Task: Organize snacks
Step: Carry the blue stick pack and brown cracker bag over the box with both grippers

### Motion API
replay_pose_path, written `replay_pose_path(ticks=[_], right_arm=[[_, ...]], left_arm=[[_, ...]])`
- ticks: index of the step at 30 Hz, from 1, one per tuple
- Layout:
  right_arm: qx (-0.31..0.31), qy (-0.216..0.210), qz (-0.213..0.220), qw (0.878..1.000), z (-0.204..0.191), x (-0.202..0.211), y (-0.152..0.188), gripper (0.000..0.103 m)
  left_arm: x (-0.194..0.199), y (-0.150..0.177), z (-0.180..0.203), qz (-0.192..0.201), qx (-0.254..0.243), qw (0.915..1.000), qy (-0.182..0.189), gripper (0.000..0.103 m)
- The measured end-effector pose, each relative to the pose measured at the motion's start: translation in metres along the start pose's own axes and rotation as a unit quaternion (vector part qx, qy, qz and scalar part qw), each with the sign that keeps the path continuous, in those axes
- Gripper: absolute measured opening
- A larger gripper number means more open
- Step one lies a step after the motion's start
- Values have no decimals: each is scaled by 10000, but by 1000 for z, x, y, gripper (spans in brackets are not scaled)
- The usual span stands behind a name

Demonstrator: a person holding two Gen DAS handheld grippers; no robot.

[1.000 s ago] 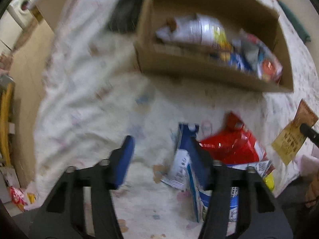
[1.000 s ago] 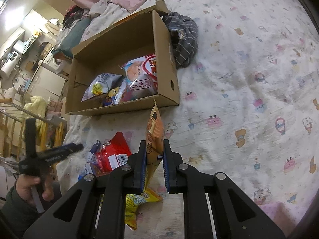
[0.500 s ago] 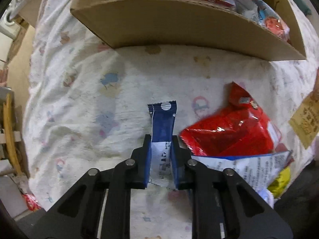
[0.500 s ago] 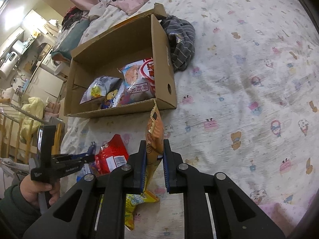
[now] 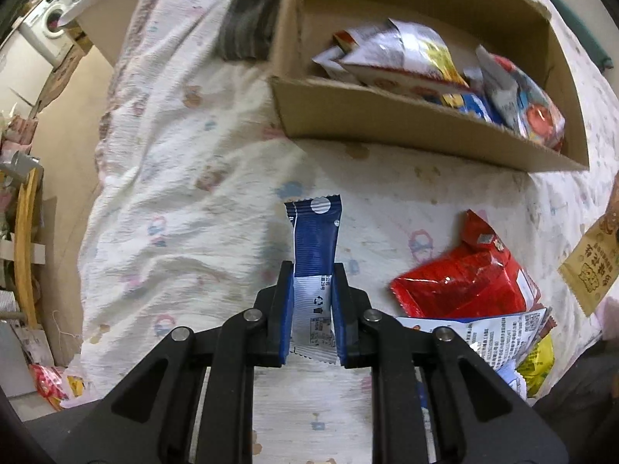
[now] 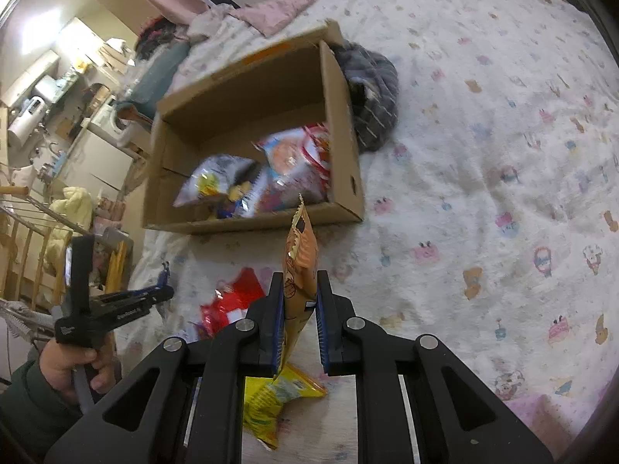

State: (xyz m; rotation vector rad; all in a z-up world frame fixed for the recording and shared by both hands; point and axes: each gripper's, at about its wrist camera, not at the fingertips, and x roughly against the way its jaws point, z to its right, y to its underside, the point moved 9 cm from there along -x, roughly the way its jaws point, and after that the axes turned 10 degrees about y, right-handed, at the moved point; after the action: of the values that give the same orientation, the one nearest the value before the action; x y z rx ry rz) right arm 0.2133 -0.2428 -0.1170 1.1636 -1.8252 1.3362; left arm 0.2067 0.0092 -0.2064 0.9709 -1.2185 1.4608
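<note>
My left gripper (image 5: 313,270) is shut on a blue-and-white snack packet (image 5: 317,232), which stands up between its pads above the bedsheet. The right gripper (image 6: 300,278) is shut on an orange snack packet (image 6: 300,247) that hangs edge-on. A cardboard box (image 5: 406,120) (image 6: 251,224) lies on the bed beyond both and holds several snack bags (image 5: 402,58). A red bag (image 5: 464,286) (image 6: 232,301), a white printed packet (image 5: 491,332) and a yellow bag (image 6: 274,394) lie on the sheet near the grippers. In the right wrist view a hand (image 6: 65,363) holds the left gripper (image 6: 162,294) at the left.
A grey striped garment (image 6: 371,92) (image 5: 247,31) lies against the box's far side. The patterned bedsheet (image 6: 503,193) spreads wide to the right. The bed's edge drops off on the left toward a wooden rack (image 5: 25,247) and a washing machine (image 5: 50,19).
The left gripper's jaws closed on the blue-and-white packet and raised it off the sheet; the box's inside has come back into its view. The right gripper kept hold of the orange packet.
</note>
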Motion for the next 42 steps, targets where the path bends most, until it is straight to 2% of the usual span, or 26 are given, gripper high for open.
replay_pose_path(ticks=[3, 5, 7, 9, 12, 19, 24, 35, 42], right_arm=[[109, -233, 505, 9984, -16, 22, -13, 15], [91, -387, 752, 9964, -23, 33, -21, 15], [33, -534, 959, 9940, -29, 42, -28, 15], [-41, -659, 1114, 9916, -33, 48, -35, 15], [-113, -800, 1284, 9884, -40, 53, -44, 15], [-225, -1120, 1432, 9831, -54, 56, -60, 15], [-89, -1121, 1588, 9809, -63, 56, -73, 15], [-127, -915, 1548, 9836, -60, 27, -106, 15], [-26, -649, 1497, 9866, -55, -1, -135, 15]], left_arm=[[14, 8, 1, 195, 98, 9998, 21, 15], [30, 0, -3, 375, 80, 9993, 15, 15], [43, -2, 0, 555, -10, 9984, 44, 15], [57, -6, 13, 671, -121, 9974, 251, 15], [78, -15, 23, 947, -264, 9948, 255, 15], [115, -55, 39, 1505, -454, 9869, 355, 15], [130, -79, 54, 1729, -628, 9819, 448, 15], [123, -132, 75, 1855, -947, 9773, 394, 15], [104, -151, 76, 1938, -911, 9759, 414, 15]])
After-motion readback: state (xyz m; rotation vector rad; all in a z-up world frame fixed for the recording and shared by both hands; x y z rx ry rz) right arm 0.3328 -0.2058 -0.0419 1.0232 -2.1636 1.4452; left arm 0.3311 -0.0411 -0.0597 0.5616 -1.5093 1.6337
